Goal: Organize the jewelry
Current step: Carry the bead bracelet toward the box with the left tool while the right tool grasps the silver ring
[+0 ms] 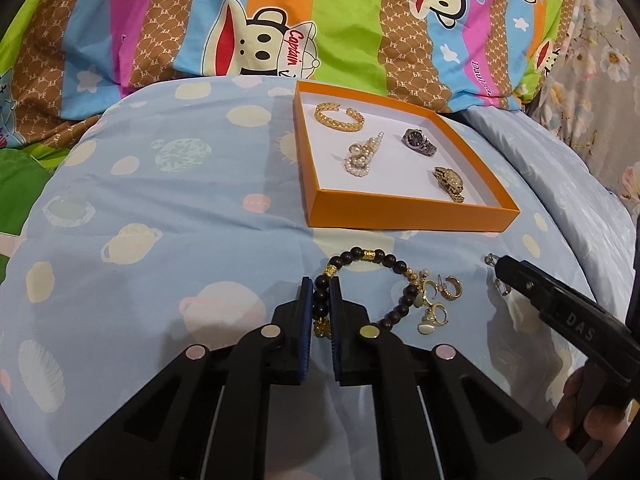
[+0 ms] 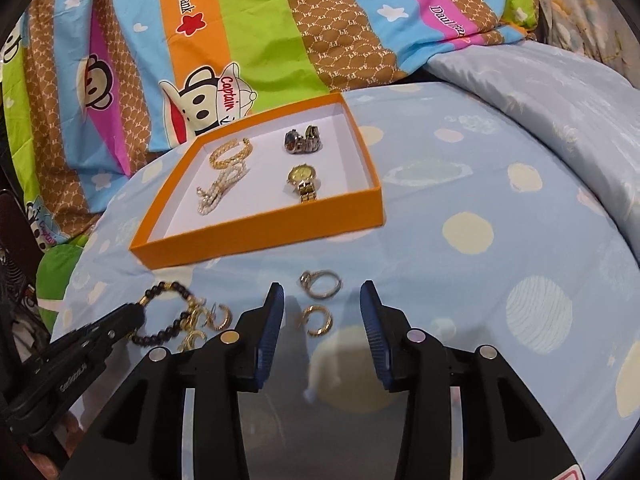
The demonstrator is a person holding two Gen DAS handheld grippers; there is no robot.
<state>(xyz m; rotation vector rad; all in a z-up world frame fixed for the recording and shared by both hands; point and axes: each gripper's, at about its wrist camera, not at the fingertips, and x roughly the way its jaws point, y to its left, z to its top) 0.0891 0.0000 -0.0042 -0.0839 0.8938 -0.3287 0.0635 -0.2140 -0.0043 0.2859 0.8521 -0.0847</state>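
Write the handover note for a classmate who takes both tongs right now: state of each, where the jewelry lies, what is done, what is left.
Left tongs: shut on the dark bead bracelet, which lies on the blue bedsheet.
Right tongs: open, with a gold hoop earring between the tips, not gripped; a ring lies just beyond.
Done: the orange box holds a gold cuff, pearl piece, dark watch and gold watch.
Left: bracelet, the earring cluster beside it, hoop and ring.
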